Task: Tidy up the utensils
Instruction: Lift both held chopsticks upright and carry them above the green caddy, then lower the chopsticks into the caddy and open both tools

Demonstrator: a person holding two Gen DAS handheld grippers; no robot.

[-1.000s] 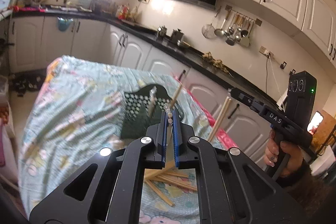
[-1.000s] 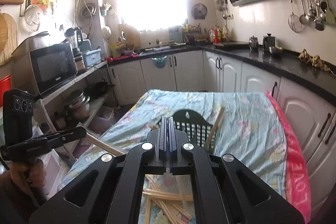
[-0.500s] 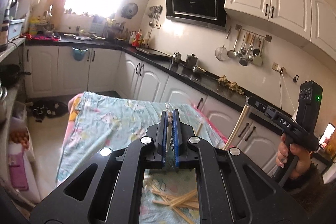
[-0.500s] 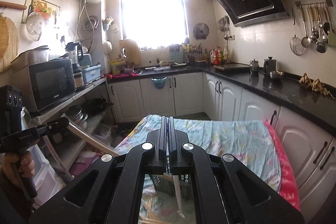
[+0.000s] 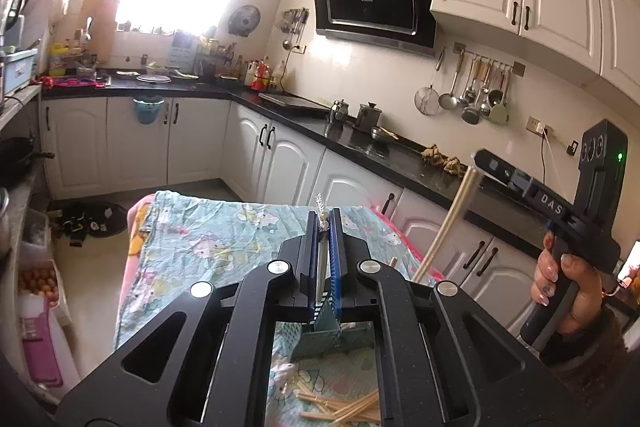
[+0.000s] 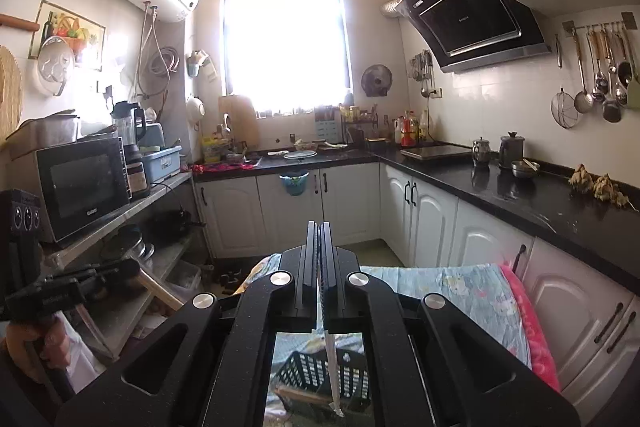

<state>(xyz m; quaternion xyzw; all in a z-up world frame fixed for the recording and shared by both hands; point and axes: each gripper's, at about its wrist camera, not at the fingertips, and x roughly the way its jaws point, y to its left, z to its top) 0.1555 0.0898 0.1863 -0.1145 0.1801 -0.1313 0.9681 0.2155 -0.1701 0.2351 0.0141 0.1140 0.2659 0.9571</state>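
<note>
My left gripper (image 5: 324, 217) is shut on a thin chopstick (image 5: 321, 259) with a patterned tip that sticks up past the fingers. My right gripper (image 6: 319, 227) is shut on a pale chopstick (image 6: 331, 367) that hangs down under it toward the dark mesh basket (image 6: 320, 373). The right gripper also shows in the left wrist view (image 5: 480, 163), holding that chopstick (image 5: 448, 223) slanted. The basket shows below the left gripper (image 5: 322, 335). Several loose chopsticks (image 5: 340, 409) lie on the cartoon-print cloth (image 5: 208, 239) near the front.
The cloth-covered table (image 6: 460, 291) has a pink edge on the right. Black counters with white cabinets (image 6: 432, 219) run behind and to the right. A shelf with a microwave (image 6: 80, 187) stands on the left. The left gripper appears at the left edge (image 6: 80, 283).
Both grippers have risen and tilted up, each still holding its chopstick. The basket and loose chopsticks have dropped to the bottom of both views.
</note>
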